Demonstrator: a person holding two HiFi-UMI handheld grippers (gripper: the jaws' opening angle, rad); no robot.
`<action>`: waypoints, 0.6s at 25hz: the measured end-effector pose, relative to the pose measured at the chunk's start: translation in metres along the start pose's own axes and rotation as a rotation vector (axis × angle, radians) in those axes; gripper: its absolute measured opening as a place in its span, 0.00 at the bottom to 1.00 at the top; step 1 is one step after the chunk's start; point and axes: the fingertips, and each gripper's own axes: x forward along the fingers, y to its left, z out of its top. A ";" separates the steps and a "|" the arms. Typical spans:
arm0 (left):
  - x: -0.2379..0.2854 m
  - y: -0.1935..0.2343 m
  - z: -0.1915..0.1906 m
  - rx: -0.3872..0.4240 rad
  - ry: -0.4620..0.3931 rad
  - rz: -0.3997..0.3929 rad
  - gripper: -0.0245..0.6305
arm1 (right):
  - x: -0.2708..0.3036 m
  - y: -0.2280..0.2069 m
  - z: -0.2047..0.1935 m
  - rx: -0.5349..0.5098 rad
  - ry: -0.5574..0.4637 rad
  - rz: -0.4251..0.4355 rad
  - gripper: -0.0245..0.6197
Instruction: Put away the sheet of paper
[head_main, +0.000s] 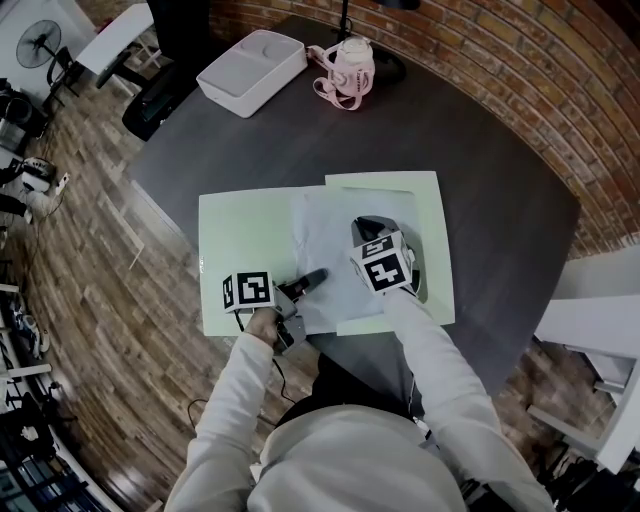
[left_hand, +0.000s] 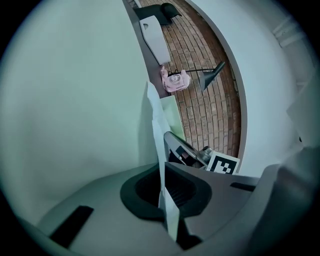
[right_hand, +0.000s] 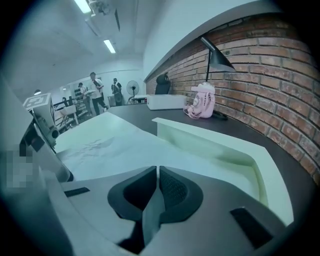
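Note:
A pale green folder (head_main: 238, 240) lies open on the dark table (head_main: 500, 200). The sheet of paper (head_main: 332, 250) rests across its middle, slightly wrinkled. My left gripper (head_main: 314, 278) is shut on the sheet's near edge; in the left gripper view the paper (left_hand: 156, 125) stands as a thin edge between the pads of the left gripper (left_hand: 164, 192). My right gripper (head_main: 367, 222) sits over the sheet's right part, next to the folder's right panel (head_main: 432, 215). In the right gripper view the right gripper (right_hand: 157, 175) is shut on a thin strip of the sheet (right_hand: 110, 145), beside the folder's pocket flap (right_hand: 215, 145).
A pink bottle (head_main: 350, 68), a white box (head_main: 252, 70) and a desk lamp's base (head_main: 388, 66) stand at the table's far side. The brick wall (head_main: 560, 90) runs behind them. White furniture (head_main: 600, 320) is at the right. People (right_hand: 95, 90) stand far off.

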 end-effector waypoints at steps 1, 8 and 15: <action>0.000 0.000 0.001 0.008 0.002 0.006 0.06 | -0.002 0.000 0.001 0.014 -0.008 0.006 0.08; 0.013 -0.006 -0.003 0.044 0.024 0.016 0.06 | -0.032 0.001 0.019 0.008 -0.079 0.011 0.08; 0.027 -0.011 -0.006 0.079 0.044 0.024 0.06 | -0.070 -0.003 0.048 0.074 -0.198 0.017 0.08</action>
